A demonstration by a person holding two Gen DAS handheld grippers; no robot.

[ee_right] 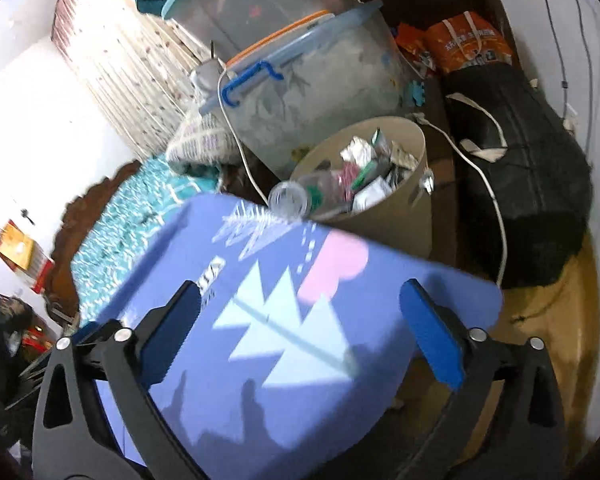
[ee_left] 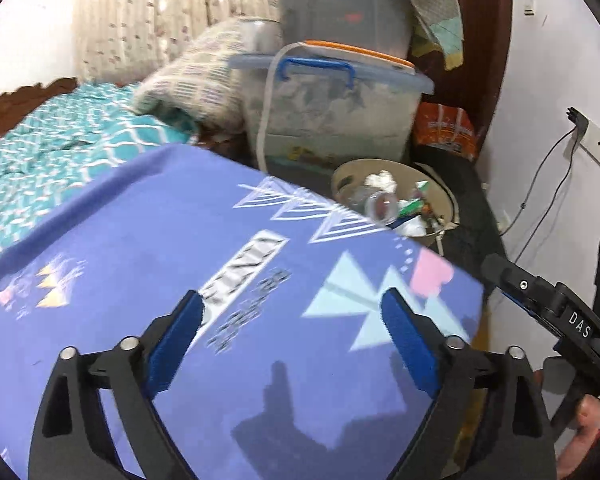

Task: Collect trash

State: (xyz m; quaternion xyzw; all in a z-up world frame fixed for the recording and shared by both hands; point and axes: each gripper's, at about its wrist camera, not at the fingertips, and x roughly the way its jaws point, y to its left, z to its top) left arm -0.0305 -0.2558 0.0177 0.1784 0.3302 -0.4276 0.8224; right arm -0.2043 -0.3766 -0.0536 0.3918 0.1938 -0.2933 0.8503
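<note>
Both grippers hang over the purple table, the left gripper with jaws spread wide and nothing between them, the right gripper just as wide and just as empty. Beyond the table's far right corner stands the beige trash bin, stuffed with wrappers and crumpled paper. A clear plastic bottle lies tipped on the bin's near rim.

A smooth, matt purple bench with printed shapes is seen near. The beige bin looks of matt plastic, with a glossy clear bottle and crumpled paper inside. The far storage box is translucent plastic; the bedspread is patterned cloth.
</note>
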